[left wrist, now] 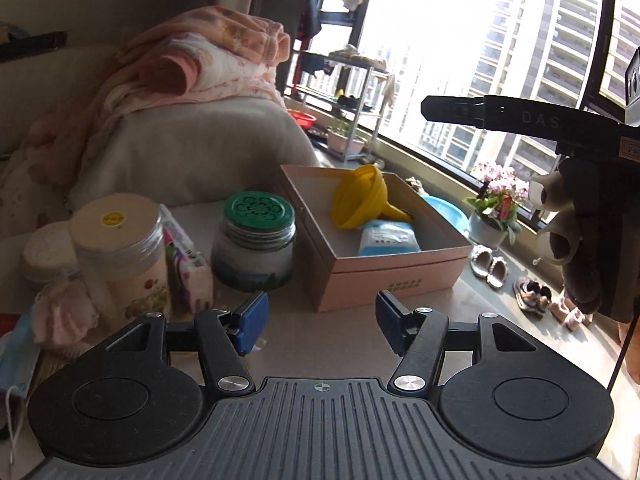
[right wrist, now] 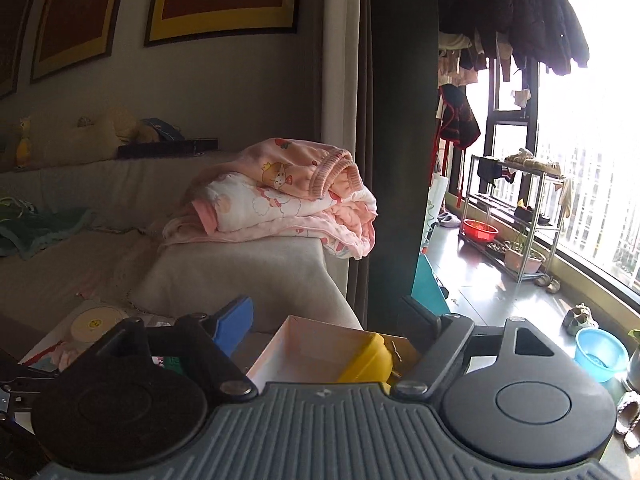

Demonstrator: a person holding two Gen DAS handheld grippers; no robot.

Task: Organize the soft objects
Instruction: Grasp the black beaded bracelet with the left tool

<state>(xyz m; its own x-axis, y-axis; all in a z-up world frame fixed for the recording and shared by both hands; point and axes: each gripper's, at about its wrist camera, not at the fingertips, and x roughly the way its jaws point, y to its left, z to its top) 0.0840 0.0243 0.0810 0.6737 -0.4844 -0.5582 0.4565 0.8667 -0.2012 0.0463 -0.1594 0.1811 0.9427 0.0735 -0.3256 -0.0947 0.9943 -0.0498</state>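
Observation:
A pink cardboard box (left wrist: 400,276) stands open on the table; a yellow funnel (left wrist: 360,200) and a blue-white tissue pack (left wrist: 386,238) lie in it. My left gripper (left wrist: 322,324) hovers open just in front of the box with nothing between its blue pads. A finger (left wrist: 452,111) of my right gripper reaches in from the right, high over the box. In the right wrist view my right gripper (right wrist: 326,320) stands wide open and empty above the box (right wrist: 280,344) and the funnel (right wrist: 366,358). A pink soft bundle (left wrist: 64,312) and a blue face mask (left wrist: 16,356) lie at the left.
Left of the box stand a green-lidded jar (left wrist: 256,240), a white-lidded jar (left wrist: 120,248) and a tissue packet (left wrist: 188,268). Pink clothes (right wrist: 288,196) are piled on the sofa arm behind. Flower pot (left wrist: 492,216), shoes and a blue basin (right wrist: 600,354) sit by the window.

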